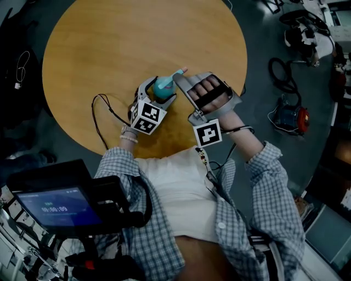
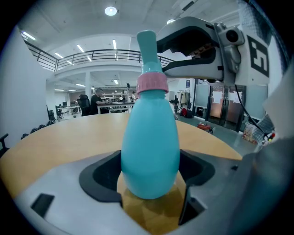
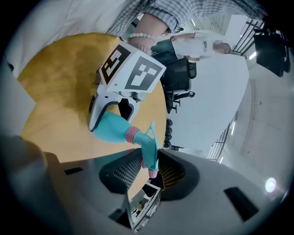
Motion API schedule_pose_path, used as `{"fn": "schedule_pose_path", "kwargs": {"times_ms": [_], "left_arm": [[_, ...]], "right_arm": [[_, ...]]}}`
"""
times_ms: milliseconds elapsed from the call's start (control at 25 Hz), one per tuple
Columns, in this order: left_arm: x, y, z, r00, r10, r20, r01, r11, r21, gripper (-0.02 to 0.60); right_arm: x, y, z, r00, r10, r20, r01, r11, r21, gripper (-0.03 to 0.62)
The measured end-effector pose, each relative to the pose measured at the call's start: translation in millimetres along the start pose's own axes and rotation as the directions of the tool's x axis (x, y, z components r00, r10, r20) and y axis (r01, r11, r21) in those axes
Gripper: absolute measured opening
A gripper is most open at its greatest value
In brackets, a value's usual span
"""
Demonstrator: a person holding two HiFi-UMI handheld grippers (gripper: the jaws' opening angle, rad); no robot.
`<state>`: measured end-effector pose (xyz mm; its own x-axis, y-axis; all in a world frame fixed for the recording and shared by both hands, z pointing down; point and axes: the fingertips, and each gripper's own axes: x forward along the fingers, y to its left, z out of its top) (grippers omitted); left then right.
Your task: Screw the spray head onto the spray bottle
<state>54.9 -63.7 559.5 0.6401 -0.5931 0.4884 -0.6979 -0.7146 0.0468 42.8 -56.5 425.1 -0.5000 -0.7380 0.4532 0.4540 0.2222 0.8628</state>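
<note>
Here our left tongs (image 1: 160,94) clench the spray bottle (image 1: 162,86), neck pointing upper right; our right tongs (image 1: 182,78) grasp its spray head (image 1: 177,73).

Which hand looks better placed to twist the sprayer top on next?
Right. The right gripper has its jaws closed on the spray head, already seated on the neck, while the left gripper clamps the spray bottle by its body, steadying it.

Dim head view, warped dark edges; a ceiling lamp (image 2: 110,10) glares.
</note>
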Motion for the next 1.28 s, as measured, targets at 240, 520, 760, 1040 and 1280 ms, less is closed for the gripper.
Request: {"fn": "schedule_pose_path", "kwargs": {"times_ms": [240,520,760,1040,1280], "left_arm": [[1,0,0,1.000,-0.001,0.000,0.001,1.000,-0.003,0.394],[3,1,1,1.000,0.000,0.001,0.000,1.000,-0.005,0.394],[3,2,1,1.000,0.002,0.001,-0.002,1.000,-0.002,0.394],[4,1,1,1.000,0.001,0.001,0.000,1.000,-0.002,0.394],[6,0,2,1.000,-0.001,0.002,0.001,1.000,-0.002,0.394]], "right_arm": [[-4,-1,2,0.999,0.044,0.030,-0.044,0.999,-0.014,0.103],[-11,0,7,0.998,0.048,0.042,-0.047,0.999,-0.026,0.103],[-14,-1,6,0.994,0.086,0.069,-0.089,0.995,0.047,0.103],[-15,-4,2,0.978,0.166,0.126,-0.187,0.967,0.174,0.104],[-29,-14,1,0.839,0.391,0.378,-0.490,0.845,0.213,0.209]]}}
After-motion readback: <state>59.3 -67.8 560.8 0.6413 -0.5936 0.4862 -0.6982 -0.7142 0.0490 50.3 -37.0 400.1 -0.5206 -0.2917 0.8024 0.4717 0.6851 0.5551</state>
